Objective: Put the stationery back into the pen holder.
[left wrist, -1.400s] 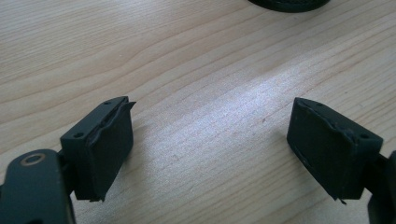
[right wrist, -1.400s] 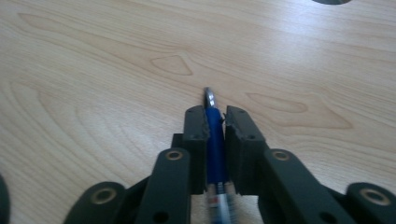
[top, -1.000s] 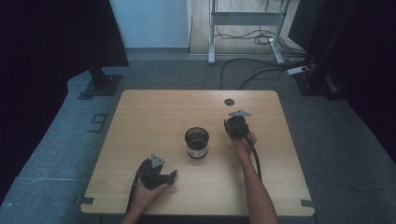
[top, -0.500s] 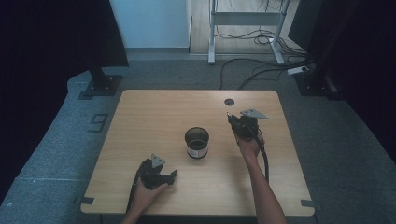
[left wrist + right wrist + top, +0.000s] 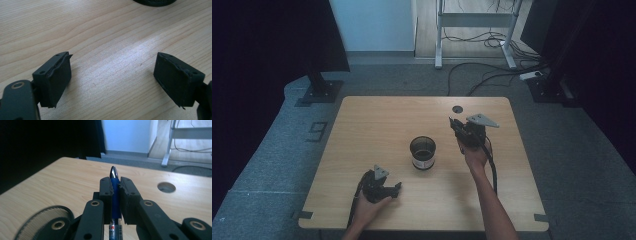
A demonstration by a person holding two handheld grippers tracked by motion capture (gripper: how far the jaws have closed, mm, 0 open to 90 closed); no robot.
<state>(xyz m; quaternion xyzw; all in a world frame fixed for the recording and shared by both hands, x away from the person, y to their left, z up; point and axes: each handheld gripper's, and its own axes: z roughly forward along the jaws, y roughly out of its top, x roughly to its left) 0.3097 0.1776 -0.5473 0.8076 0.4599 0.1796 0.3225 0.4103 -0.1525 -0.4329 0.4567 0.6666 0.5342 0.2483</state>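
A black mesh cup (image 5: 423,152) stands upright at the middle of the wooden table (image 5: 377,120). To its right, my right gripper (image 5: 454,125) hangs above the table, shut on a blue pen (image 5: 114,173). The pen's silver tip sticks out past the pads, and its barrel runs back between the jaws. The cup's rim (image 5: 47,216) shows low at the left in the right gripper view. My left gripper (image 5: 396,189) rests near the table's front edge, left of the cup. Its jaws stand apart with bare wood between the pads (image 5: 58,75).
A round cable hole (image 5: 457,108) sits in the table's far right part. Beyond the table are a white wall, a metal frame with cables (image 5: 477,35) and dark screens at both sides. The cup's base (image 5: 155,2) lies just ahead of the left gripper.
My right gripper has risen and drifted a little to the right, away from the cup, still holding the pen. The left gripper has stayed where it was.
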